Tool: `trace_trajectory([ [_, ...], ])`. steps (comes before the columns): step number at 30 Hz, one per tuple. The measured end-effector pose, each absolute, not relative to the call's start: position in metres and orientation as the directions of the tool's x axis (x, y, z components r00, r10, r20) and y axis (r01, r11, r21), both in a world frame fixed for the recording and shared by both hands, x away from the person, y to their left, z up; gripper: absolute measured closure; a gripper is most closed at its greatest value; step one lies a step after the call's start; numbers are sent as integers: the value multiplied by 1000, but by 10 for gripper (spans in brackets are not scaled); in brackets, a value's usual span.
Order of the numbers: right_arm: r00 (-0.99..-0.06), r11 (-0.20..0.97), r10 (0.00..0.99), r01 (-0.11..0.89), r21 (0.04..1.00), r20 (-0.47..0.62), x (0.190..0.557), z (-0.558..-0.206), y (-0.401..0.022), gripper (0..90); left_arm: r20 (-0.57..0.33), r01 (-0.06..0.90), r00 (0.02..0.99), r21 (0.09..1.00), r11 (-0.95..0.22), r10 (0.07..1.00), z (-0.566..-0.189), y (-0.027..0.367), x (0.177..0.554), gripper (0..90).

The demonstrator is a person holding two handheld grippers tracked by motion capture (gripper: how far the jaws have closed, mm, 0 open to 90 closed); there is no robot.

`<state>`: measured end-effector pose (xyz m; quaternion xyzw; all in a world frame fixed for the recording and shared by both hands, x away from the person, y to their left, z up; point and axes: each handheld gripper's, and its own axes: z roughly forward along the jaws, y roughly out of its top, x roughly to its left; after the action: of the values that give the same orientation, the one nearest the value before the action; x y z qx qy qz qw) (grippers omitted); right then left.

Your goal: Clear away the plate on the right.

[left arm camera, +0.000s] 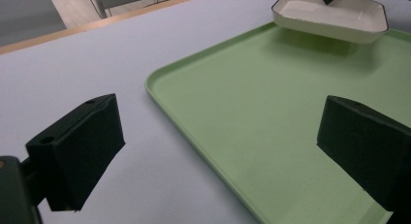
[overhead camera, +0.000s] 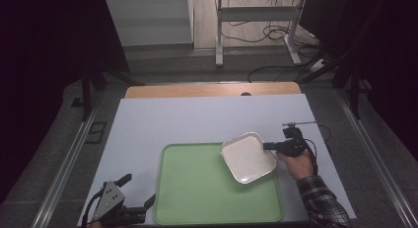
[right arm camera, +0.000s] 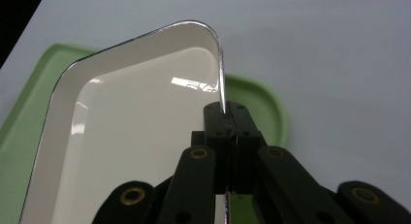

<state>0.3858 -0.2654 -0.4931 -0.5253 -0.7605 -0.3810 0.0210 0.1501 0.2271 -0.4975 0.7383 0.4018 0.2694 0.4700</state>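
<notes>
— How are the jaws set on the left gripper (overhead camera: 139,196)?
— Spread wide, nothing held, beside the green tray (overhead camera: 197,208).
— And the right gripper (overhead camera: 266,146)?
— Clamped on the white dish (overhead camera: 248,158) rim; the dish is held above the tray's far right corner.

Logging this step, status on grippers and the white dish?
Right gripper shut on white dish rim, dish lifted over green tray. Left gripper open, idle at tray's corner. Nothing in the way.

I find no legible text, label, brand, number or sign in any view (checked the white rectangular glossy dish (overhead camera: 248,158), the pale green plastic tray (overhead camera: 197,198) and the white table sheet (overhead camera: 197,119)).
</notes>
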Motion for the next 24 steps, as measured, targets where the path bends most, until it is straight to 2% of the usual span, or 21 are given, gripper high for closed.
trace_trajectory([
  [11, -472, 202, 763, 823, 531, 441, 377, -503, -227, 890, 20, 342, 532, 910, -237, 846, -498, 227, 150, 25],
  [21, -428, 190, 798, 847, 496, 425, 376, -513, -212, 877, 21, 342, 534, 909, -238, 845, -498, 227, 150, 25],
  [23, -457, 215, 791, 830, 514, 407, 375, -512, -211, 818, 22, 340, 534, 909, -239, 845, -498, 227, 150, 25],
  [24, -457, 215, 791, 830, 514, 407, 375, -512, -211, 818, 22, 340, 534, 909, -239, 845, -498, 227, 150, 25],
])
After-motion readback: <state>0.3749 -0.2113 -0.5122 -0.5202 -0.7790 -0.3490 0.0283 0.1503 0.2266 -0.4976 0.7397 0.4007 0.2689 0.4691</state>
